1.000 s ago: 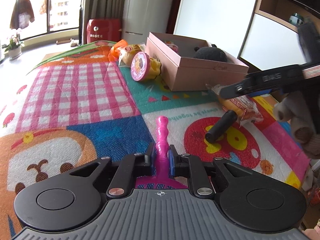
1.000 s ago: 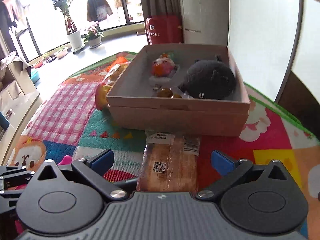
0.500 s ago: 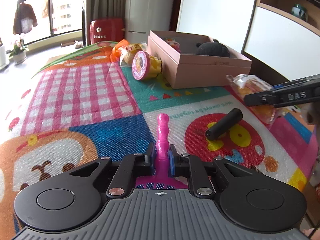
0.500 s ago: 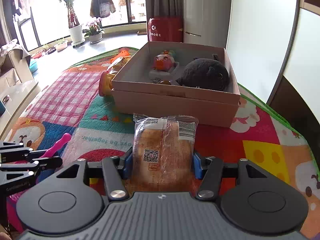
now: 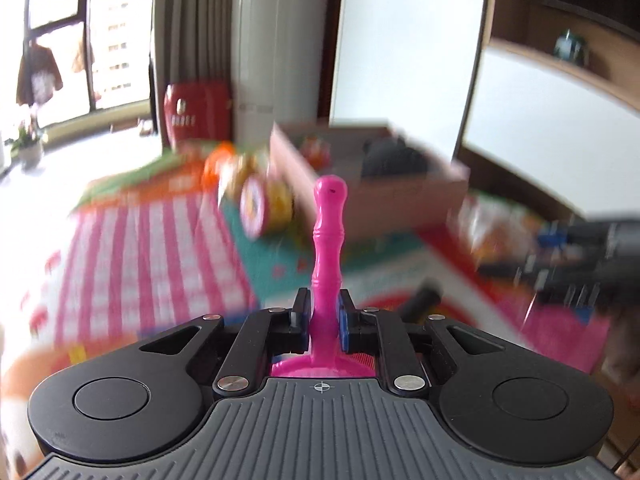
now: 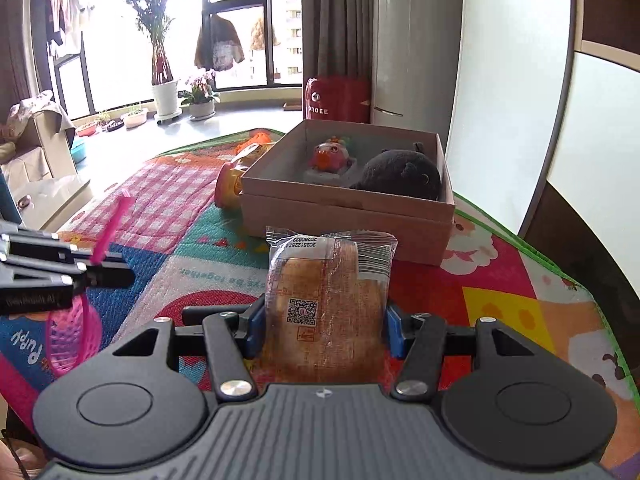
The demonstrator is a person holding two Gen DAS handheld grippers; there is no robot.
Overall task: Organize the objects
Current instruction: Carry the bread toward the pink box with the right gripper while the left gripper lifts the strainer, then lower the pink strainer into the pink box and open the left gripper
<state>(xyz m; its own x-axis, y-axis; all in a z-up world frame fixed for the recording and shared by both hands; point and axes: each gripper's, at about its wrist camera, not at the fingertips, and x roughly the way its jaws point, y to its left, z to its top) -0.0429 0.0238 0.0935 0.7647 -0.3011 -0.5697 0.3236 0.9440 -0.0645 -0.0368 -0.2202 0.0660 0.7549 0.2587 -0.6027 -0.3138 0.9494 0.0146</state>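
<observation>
Left gripper clamped on pink scoop handle, lifted above play mat, right gripper jaws just closed, gripping wrapped bread on both sides, just before open box holding plush and toy

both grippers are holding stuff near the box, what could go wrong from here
1. The right gripper squeezes a wrapped bread pack; the soft loaf could get crushed.
2. The left gripper holds the pink strainer by its thin handle, so the basket end might swing or slip.
3. The cardboard box already holds a black plush and a toy, so space is tight.
</observation>
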